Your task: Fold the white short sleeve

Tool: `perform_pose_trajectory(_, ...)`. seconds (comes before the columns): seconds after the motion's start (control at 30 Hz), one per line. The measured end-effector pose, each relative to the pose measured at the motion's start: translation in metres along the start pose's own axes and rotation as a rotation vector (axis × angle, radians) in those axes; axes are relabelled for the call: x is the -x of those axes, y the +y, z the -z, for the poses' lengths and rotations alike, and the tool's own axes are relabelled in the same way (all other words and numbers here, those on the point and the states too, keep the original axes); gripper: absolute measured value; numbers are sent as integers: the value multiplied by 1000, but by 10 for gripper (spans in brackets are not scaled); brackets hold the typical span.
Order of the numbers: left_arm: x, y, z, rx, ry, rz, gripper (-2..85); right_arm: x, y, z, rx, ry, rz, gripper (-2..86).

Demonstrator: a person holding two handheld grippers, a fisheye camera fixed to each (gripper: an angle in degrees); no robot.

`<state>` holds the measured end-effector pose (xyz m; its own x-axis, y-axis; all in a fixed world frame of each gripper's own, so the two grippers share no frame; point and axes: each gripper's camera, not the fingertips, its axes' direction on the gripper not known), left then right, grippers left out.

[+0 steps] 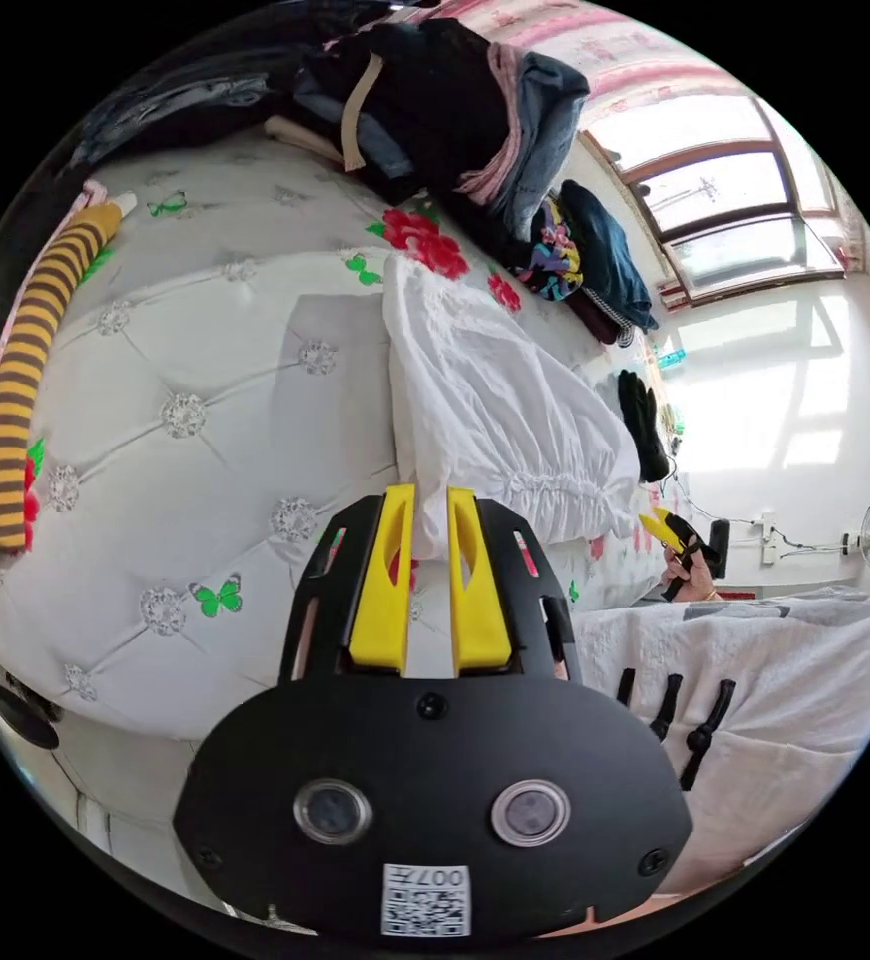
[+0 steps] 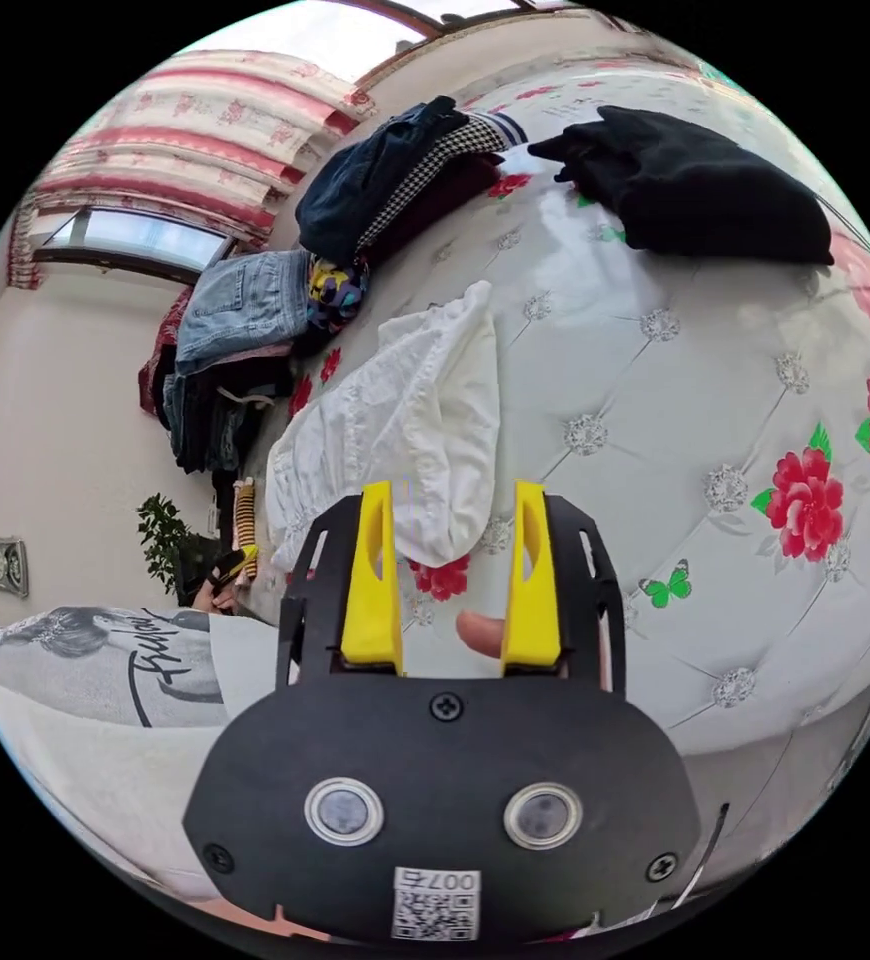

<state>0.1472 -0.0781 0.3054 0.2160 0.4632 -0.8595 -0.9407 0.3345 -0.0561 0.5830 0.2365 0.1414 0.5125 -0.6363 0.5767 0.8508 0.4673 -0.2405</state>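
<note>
A crumpled white cotton short-sleeve garment (image 1: 495,420) with a gathered hem lies folded lengthwise on a white tufted bed cover printed with red flowers and green butterflies (image 1: 185,400). The left claw (image 1: 430,520) has its jaws narrowly parted at the garment's near edge, holding nothing, while the right claw (image 2: 450,520) gapes wide and empty just short of it. Bare cover spreads to either side; piled dark clothes (image 1: 435,100) crowd the far edge.

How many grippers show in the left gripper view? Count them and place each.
2. The left gripper is low in the middle, at the white short sleeve's near edge; the right gripper is in a hand beyond its other end.
</note>
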Motion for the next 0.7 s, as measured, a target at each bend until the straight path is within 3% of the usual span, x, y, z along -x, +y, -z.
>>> perform_pose_trajectory(0.17,-40,-20,-8,-88,58,-128,56,-22,4,-34,72,-70,-105,122)
perform_pose_trajectory(0.27,-74,-36,-43,-10,156,-234,58,-40,8,-61,151,-98,-216,100)
perform_pose_trajectory(0.43,-142,-35,-114,187,248,-466,58,-59,11,-50,72,-166,-248,46)
perform_pose_trajectory(0.57,-163,-10,-199,464,-26,-579,50,-56,18,-48,57,-179,-206,11)
perform_pose_trajectory(0.7,-165,-8,-194,445,18,-585,58,-40,19,-38,-6,-230,-167,2)
